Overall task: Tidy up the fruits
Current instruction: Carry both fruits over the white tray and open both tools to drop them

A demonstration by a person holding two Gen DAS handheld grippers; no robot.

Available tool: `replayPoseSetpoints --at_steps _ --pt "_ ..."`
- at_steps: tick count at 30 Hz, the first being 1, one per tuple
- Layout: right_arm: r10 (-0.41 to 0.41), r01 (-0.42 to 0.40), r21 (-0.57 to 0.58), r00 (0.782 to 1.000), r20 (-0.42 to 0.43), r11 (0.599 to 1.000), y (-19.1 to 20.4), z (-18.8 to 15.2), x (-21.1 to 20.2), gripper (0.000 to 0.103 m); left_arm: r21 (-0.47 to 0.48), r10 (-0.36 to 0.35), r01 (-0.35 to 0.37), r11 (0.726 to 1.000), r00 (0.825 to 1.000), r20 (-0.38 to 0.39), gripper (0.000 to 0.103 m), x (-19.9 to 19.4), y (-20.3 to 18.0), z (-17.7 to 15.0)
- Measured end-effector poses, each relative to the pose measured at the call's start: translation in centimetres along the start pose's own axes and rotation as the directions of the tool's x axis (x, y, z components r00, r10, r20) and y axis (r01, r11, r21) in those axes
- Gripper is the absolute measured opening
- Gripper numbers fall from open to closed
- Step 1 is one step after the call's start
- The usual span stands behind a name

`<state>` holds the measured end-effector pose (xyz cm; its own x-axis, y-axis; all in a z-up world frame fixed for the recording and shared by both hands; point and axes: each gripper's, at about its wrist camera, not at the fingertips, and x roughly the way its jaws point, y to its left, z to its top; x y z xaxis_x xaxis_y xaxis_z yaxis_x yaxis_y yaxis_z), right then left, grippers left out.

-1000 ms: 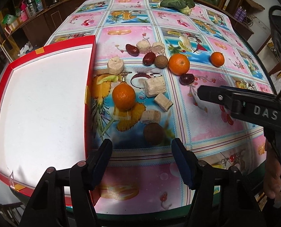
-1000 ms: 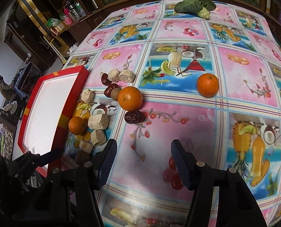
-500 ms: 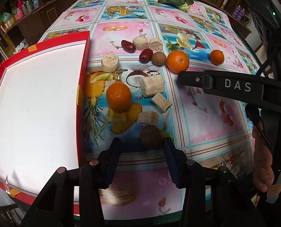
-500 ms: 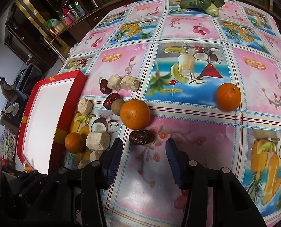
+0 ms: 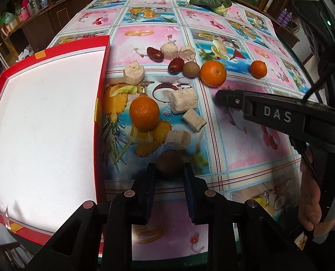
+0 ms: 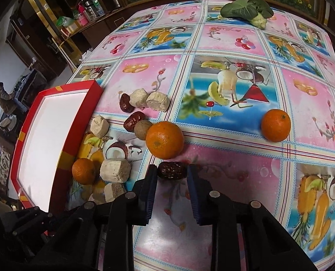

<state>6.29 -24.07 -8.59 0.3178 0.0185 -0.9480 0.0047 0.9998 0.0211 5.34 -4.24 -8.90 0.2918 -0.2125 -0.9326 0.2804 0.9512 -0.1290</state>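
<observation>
Both grippers have drawn their jaws in since a second ago, when they stood wide over bare tablecloth with nothing between them. Now the left gripper (image 5: 170, 169) has a round brown fruit (image 5: 169, 163) between its fingertips, its jaws closing on it, the pads touching the fruit on both sides while it sits on the tablecloth (image 5: 246, 149). The right gripper (image 6: 172, 173) is clamped on a dark wrinkled date (image 6: 172, 169), which lies just below the big orange (image 6: 164, 140). Left of the fruit stands the red tray (image 5: 100, 103); its white floor holds no fruit, only glare, and its right wall runs beside the near orange (image 5: 144, 113). All the fruit lies outside the tray on the cloth: pale cylinder chunks (image 5: 183, 101) near that orange, two more dates (image 5: 155, 54) and another brown round fruit (image 5: 191, 69) farther back, and a small orange (image 5: 258, 68) well apart to the right. A leafy green vegetable (image 6: 246, 9) rests at the far edge of the table. In the left wrist view the right gripper's black arm crosses the right side, with a hand (image 5: 312, 192) below it.
</observation>
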Motion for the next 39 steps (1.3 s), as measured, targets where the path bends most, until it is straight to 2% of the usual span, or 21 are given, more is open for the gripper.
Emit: replayPoseSetpoints --at_steps 6,10,15,19,24,27,31,39 --pt "0.008 -0.008 0.016 1.0 0.001 1.0 0.0 -1.5 -1.5 0.027 -0.024 -0.026 0.026 0.999 1.0 0.015 0.023 -1.6 0.5 -0.7" --pt "0.031 -0.031 0.006 0.997 0.066 1.0 1.2 -1.8 -4.6 0.027 -0.05 -0.057 0.06 0.997 0.996 0.072 0.023 -4.8 1.6 -0.9" --pt "0.099 -0.092 -0.072 0.989 0.114 0.993 5.0 -1.5 -8.2 0.027 -0.124 -0.006 0.025 0.992 0.989 0.145 0.023 -9.9 4.9 -1.5" --pt "0.142 -0.123 -0.152 0.982 0.126 0.981 9.1 -1.0 -9.3 0.027 -0.183 0.056 -0.017 0.983 0.976 0.209 0.023 -13.5 7.8 -2.4" --pt "0.194 -0.176 -0.229 0.979 0.057 0.957 13.9 -1.1 -6.5 0.026 -0.259 0.088 -0.039 0.965 0.98 0.179 0.023 -12.4 10.8 -3.5" --pt "0.192 -0.184 -0.268 0.981 0.005 0.946 16.2 -1.5 -3.8 0.026 -0.286 0.086 -0.043 0.957 0.987 0.138 0.023 -10.8 12.3 -3.9" --pt "0.168 -0.176 -0.291 0.984 -0.053 0.94 17.9 -1.8 -0.8 0.026 -0.297 0.081 -0.048 0.954 0.992 0.1 0.023 -9.4 13.2 -4.0" --pt "0.127 -0.147 -0.322 0.988 -0.084 0.935 19.4 -1.5 2.3 0.026 -0.297 0.093 -0.065 0.953 0.993 0.079 0.023 -7.5 14.6 -3.8"
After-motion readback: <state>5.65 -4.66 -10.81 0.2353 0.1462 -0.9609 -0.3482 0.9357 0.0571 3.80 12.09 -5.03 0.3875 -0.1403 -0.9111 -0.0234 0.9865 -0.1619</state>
